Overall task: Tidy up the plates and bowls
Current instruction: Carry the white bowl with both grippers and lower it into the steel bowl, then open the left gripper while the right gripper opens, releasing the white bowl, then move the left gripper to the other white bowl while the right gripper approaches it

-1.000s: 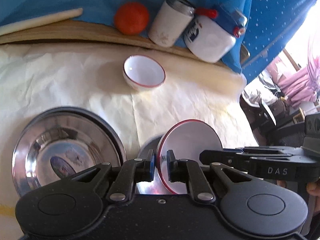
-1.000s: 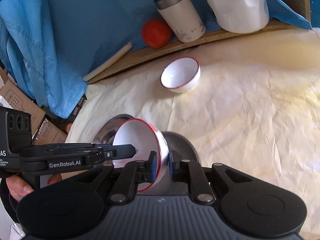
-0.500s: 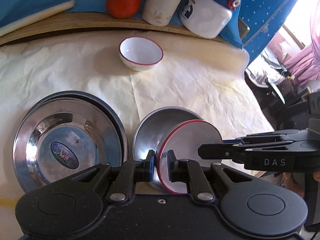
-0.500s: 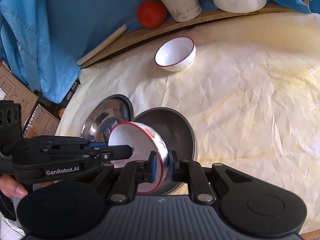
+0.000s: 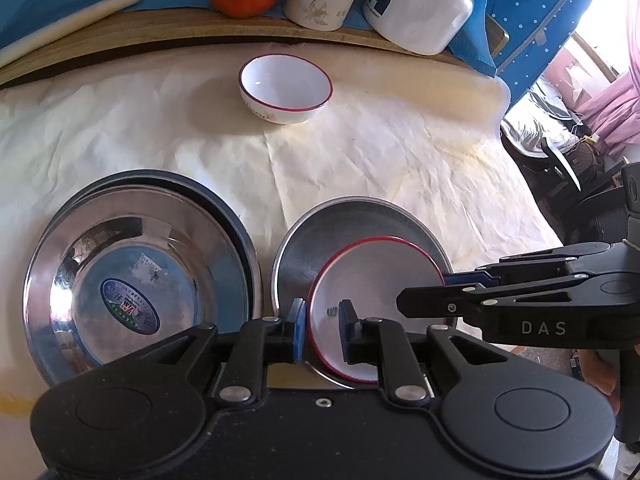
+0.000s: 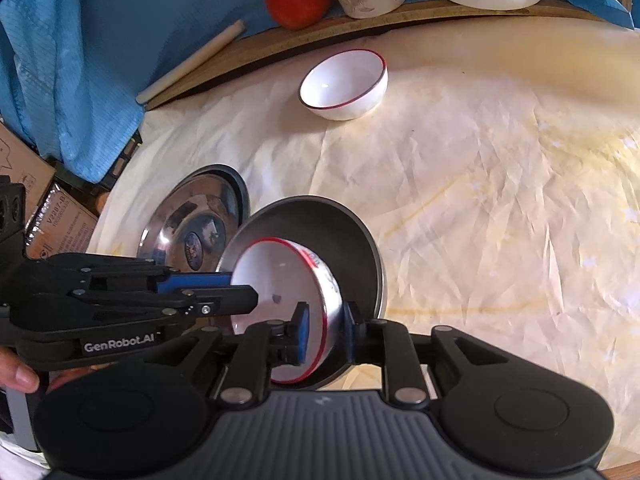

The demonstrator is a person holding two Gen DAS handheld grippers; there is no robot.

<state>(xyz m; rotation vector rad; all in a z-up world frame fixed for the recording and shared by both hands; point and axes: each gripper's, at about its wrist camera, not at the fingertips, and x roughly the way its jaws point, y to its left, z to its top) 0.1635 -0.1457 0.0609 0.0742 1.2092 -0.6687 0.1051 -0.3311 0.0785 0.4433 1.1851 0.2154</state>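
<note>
So both tools are straddling the red-rimmed bowl's (image 5: 372,292) rim, left tool (image 5: 320,330) and right tool (image 6: 323,336) slightly parted, bowl tilting inside the grey dish (image 6: 344,232). Lettering's reading "DAS" and "GenRobot.AI".

"DAS" stands in white on the right tool (image 5: 460,294), "GenRobot.AI" on the left tool (image 6: 240,294); the white jug (image 5: 420,12) reads "Ha Ha"; the cardboard box (image 6: 60,224) shows "V2207-B"
</note>
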